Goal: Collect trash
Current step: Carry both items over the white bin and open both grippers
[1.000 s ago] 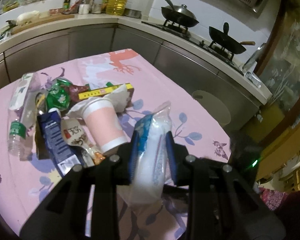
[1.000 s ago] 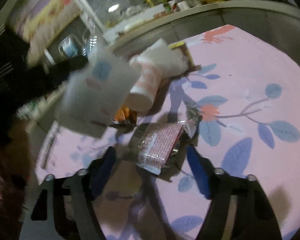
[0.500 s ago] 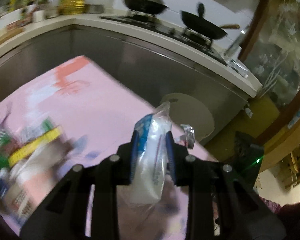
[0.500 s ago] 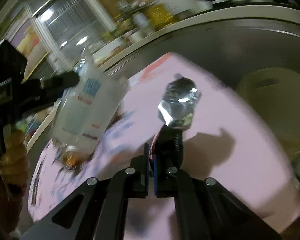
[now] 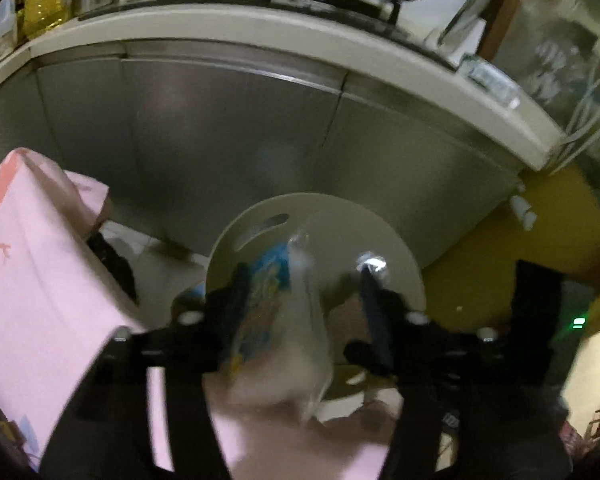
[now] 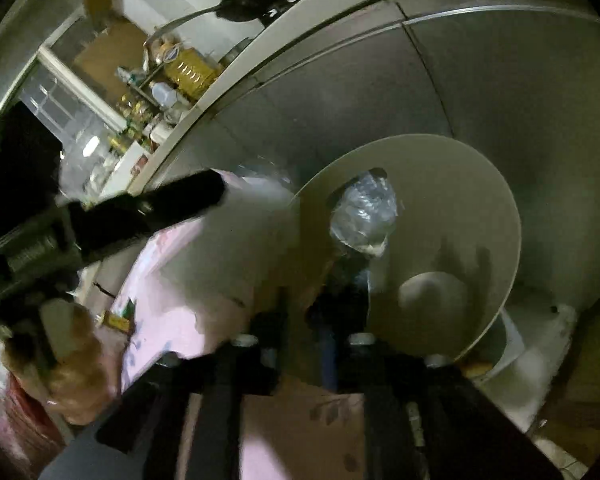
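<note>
Plastic bag [image 5: 280,332] between spread left fingers [image 5: 240,292].

We see a cream bin [image 5: 400,256], plain, no pattern. Bag [image 5: 276,320] in the left claw [image 5: 304,304]: clear film with blue and yellow print. Wrapper [image 6: 364,212] in the right claw [image 6: 342,292]: crinkled silver-clear. Both claws black, blue pads [image 5: 374,320]. Table [image 5: 28,280] cloth pink with red branch motif on one side, blue leaf print at the other. Cabinets [image 5: 228,132] brushed grey steel, countertop [image 5: 260,28] off-white. Wall [image 5: 480,264] mustard yellow. Oil jug [image 6: 190,72] golden.
</note>
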Demonstrator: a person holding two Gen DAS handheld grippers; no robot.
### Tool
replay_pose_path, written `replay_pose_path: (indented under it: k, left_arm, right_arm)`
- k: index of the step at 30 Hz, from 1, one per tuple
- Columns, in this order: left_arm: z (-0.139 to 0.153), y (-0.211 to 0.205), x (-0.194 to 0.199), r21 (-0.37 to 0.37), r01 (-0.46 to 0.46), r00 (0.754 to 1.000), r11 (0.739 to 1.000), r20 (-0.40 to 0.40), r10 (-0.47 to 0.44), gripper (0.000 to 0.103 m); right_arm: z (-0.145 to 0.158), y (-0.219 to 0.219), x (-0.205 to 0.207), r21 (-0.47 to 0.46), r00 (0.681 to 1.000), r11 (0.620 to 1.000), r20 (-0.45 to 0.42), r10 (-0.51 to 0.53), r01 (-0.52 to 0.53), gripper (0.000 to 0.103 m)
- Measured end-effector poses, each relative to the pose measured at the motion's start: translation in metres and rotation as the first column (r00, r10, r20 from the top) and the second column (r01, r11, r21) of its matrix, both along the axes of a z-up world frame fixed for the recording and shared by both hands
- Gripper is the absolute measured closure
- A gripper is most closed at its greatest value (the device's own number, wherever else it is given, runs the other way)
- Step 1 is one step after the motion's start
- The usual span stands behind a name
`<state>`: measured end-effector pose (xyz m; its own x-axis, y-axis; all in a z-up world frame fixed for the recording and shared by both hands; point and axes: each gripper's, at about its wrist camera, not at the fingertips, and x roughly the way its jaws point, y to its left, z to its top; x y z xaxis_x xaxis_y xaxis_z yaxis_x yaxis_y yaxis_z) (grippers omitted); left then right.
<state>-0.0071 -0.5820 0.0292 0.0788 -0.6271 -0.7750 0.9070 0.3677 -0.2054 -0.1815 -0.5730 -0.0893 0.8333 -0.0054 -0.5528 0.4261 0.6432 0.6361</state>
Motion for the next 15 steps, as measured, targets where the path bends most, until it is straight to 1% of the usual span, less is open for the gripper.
replay_pose_path:
  k: [1, 2, 5, 7, 8, 11, 13, 15]
  left_arm:
    - [-0.002, -0.001, 0.001, 0.001, -0.008, 1.0, 1.0, 0.004, 0.008, 0.04]
    - [-0.002, -0.001, 0.002, 0.002, -0.013, 1.0, 1.0, 0.001, 0.013, 0.04]
    - [0.002, 0.009, 0.009, -0.015, -0.04, 0.999, 0.999, -0.025, 0.04, 0.04]
    - [0.008, 0.018, 0.012, -0.037, -0.062, 0.998, 0.997, -0.026, 0.061, 0.04]
    - [0.013, 0.027, 0.013, -0.052, -0.074, 0.997, 0.996, -0.029, 0.072, 0.04]
    - [0.023, 0.058, 0.01, -0.096, -0.1, 0.995, 0.99, -0.018, 0.098, 0.04]
    - [0.024, 0.086, 0.005, -0.108, -0.114, 0.993, 0.988, 0.008, 0.116, 0.04]
    - [0.022, 0.115, -0.001, -0.099, -0.13, 0.99, 0.986, 0.036, 0.134, 0.04]
  right_arm:
    - [0.002, -0.003, -0.003, 0.0, 1.0, 1.0, 0.015, -0.007, 0.007, 0.037]
    - [0.005, -0.004, -0.008, -0.007, 0.999, 1.0, 0.035, -0.02, 0.02, 0.033]
    - [0.011, -0.001, -0.019, -0.044, 0.998, 0.998, 0.061, -0.033, 0.036, 0.033]
    - [0.017, -0.003, -0.031, -0.063, 0.993, 0.995, 0.092, -0.071, 0.077, 0.033]
    - [0.023, -0.005, -0.028, -0.064, 0.99, 0.993, 0.099, -0.096, 0.103, 0.033]
    - [0.035, -0.005, -0.04, -0.049, 0.978, 0.986, 0.146, -0.148, 0.157, 0.033]
    - [0.038, -0.004, -0.04, -0.021, 0.975, 0.988, 0.167, -0.147, 0.152, 0.033]
    - [0.04, 0.003, -0.033, 0.002, 0.976, 0.993, 0.185, -0.114, 0.116, 0.034]
